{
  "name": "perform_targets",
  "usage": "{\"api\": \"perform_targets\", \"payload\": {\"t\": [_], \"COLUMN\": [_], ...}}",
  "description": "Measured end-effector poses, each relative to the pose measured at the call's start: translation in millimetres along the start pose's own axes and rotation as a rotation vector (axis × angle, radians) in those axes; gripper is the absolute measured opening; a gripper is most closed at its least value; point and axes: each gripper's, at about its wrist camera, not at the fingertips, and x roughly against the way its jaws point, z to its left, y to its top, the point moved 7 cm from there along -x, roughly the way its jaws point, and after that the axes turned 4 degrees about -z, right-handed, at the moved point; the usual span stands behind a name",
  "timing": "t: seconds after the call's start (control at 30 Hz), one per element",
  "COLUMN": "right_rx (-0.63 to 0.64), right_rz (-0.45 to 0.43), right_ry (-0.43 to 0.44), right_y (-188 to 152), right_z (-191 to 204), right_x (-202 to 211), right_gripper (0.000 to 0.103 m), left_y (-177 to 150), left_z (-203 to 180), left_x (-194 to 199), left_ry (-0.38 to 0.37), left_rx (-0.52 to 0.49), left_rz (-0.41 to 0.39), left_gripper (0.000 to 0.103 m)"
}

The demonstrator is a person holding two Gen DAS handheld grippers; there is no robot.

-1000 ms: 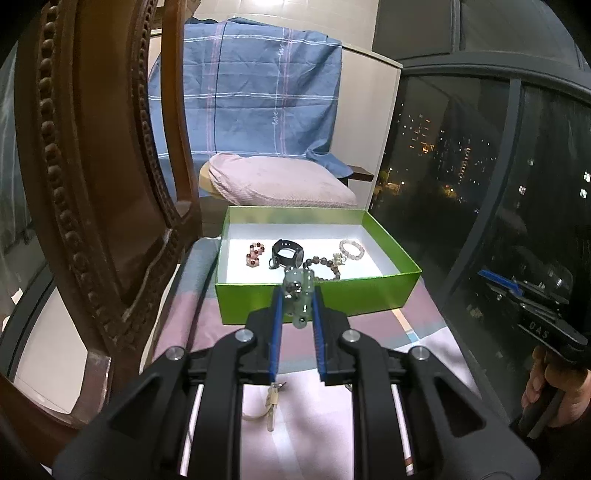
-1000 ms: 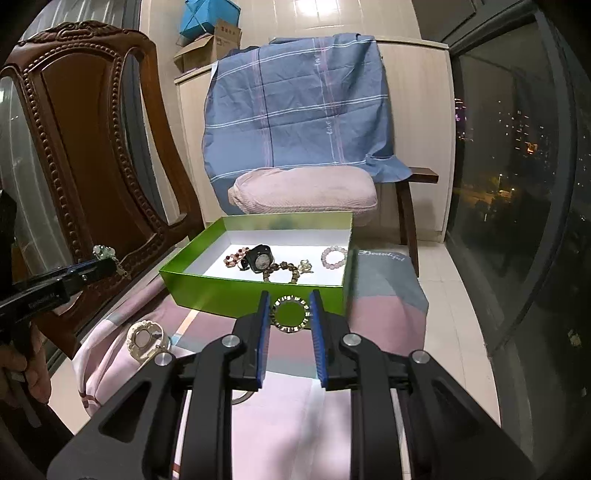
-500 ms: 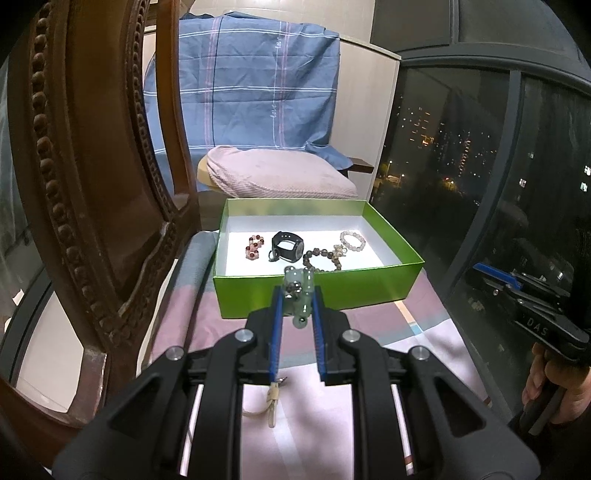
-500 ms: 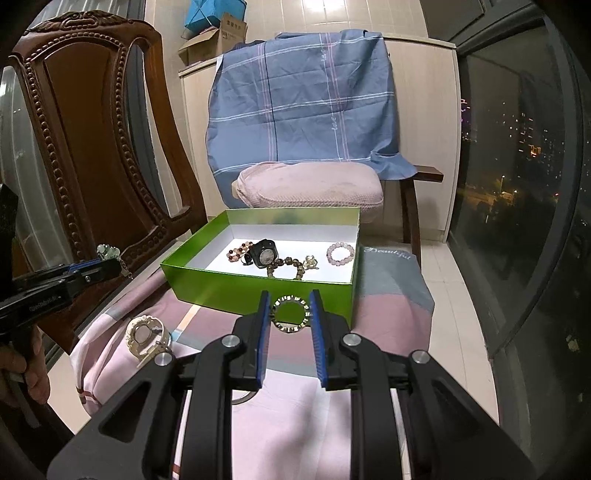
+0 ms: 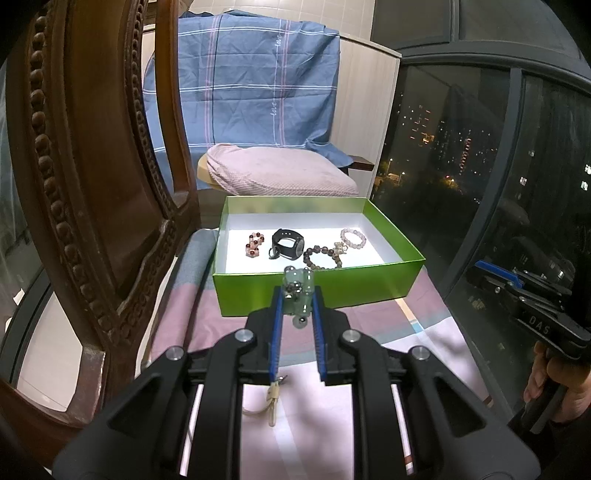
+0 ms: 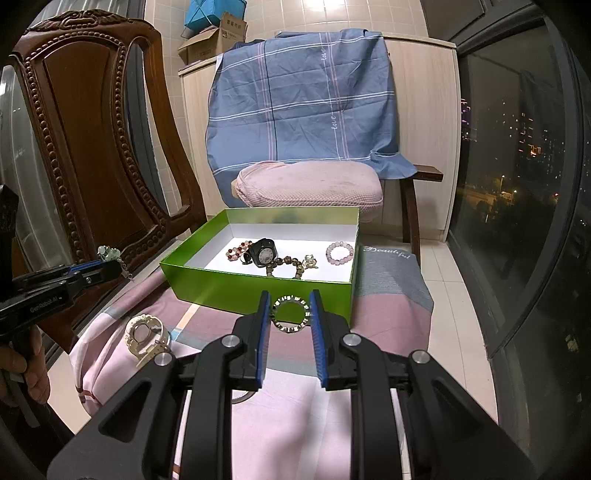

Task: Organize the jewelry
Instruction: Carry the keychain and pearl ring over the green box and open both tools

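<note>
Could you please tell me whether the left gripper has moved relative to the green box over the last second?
Yes. The left gripper rose: the green box sits lower against its fingertips.

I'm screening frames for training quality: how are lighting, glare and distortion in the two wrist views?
Left wrist view: the green box floor is glaringly bright, yet the black watch stays legible; strong fisheye bending on the carved chair. Right wrist view: ceiling-light glare on the wall tiles, dark corners, and the ring bracelet in the right gripper is sharp.

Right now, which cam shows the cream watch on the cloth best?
Right wrist: the cream watch lies in full view on the pink cloth, left of the right gripper. Left wrist shows only a strap end under the left gripper.
</note>
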Motion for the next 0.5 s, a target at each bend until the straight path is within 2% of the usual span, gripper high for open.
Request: {"api": "perform_targets", "payload": {"t": [0.27, 0.5], "right_rx": [-0.005, -0.004], "right_rz": [0.000, -0.072], "right_ry": [0.007, 0.005], "right_y": [1, 40], "right_z": [1, -3], "right_x": [-1, -22], "right_gripper": [0.021, 0.021], "left_y": [-1, 25], "left_z": [2, 12], "left_x": [-2, -24], "left_ry": [0.001, 0.019], "left_rx": [0.008, 0.042], "left_rz": [0.005, -0.018], "left_gripper": [0.015, 0.015]}}
